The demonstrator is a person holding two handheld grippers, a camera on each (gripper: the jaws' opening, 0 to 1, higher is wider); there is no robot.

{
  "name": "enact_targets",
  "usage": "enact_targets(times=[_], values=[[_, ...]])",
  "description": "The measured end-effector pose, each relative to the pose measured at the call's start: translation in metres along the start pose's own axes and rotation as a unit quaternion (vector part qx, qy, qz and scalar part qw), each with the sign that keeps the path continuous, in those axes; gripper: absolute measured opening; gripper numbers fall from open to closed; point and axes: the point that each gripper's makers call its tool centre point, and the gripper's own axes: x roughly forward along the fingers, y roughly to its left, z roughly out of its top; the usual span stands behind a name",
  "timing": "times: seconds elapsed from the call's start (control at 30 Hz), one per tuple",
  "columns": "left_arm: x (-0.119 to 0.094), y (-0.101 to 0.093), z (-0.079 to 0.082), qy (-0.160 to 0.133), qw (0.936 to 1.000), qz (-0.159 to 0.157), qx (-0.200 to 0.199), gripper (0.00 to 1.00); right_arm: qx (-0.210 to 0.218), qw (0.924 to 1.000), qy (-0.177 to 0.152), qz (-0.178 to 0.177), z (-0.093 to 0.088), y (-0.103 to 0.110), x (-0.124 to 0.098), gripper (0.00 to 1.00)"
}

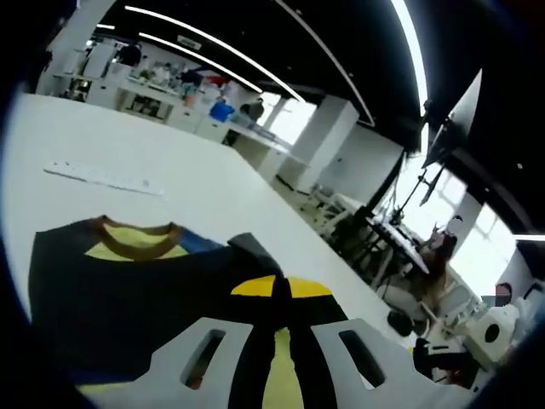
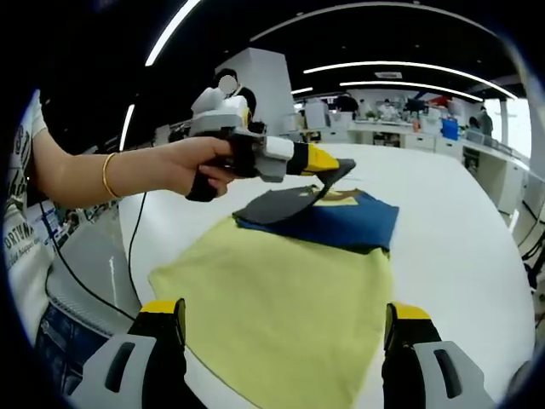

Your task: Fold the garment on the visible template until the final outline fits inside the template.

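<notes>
The left gripper point(image 2: 328, 175) pinches a sleeve of the soft, floppy shirt point(image 2: 289, 298) spread on the tabletop point(image 2: 460, 230), lifting it inward, while the right gripper point(image 2: 285, 336) hovers wide apart.

Both views look low across the garment point(image 2: 289, 281), from opposite ends.

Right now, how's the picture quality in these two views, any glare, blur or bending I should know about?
Left gripper view: windows at right blow out white, ceiling light strips bow from fisheye, and the garment looks dark and soft. Right gripper view: evenly lit and sharper, the yellow garment panel reads clearly, and the white table edge curves.
</notes>
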Motion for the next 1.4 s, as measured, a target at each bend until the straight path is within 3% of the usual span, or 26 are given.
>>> enact_targets(times=[0.47, 0.53, 0.67, 0.73, 0.9, 1.17, 1.4], values=[[0.027, 0.01, -0.032, 0.029, 0.9995, 0.012, -0.011, 0.01, -0.005, 0.9999, 0.016, -0.002, -0.011, -0.002, -0.01, 0.96], [0.031, 0.01, -0.041, 0.043, 0.9989, 0.013, 0.016, 0.01, -0.004, 0.9999, 0.015, -0.004, -0.01, -0.003, -0.012, 0.97], [0.038, 0.013, -0.055, 0.06, 0.9977, 0.014, 0.026, 0.01, -0.003, 0.9999, 0.012, -0.012, -0.009, -0.006, -0.016, 0.97], [0.04, 0.017, -0.062, 0.073, 0.995, 0.017, 0.066, 0.02, -0.001, 0.9998, 0.009, -0.015, -0.009, -0.008, -0.018, 0.97], [0.041, 0.011, -0.066, 0.077, 0.9937, 0.003, 0.081, 0.0, 0.005, 0.9998, 0.004, -0.019, -0.009, -0.008, -0.018, 0.97], [0.036, -0.008, -0.054, 0.056, 0.9889, -0.031, 0.134, 0.23, 0.003, 0.9999, 0.004, -0.011, -0.009, -0.006, -0.014, 0.97], [0.021, -0.006, -0.045, 0.04, 0.9887, -0.033, 0.14, 0.49, -0.01, 0.9999, 0.013, 0.002, -0.007, -0.007, -0.013, 0.98]])
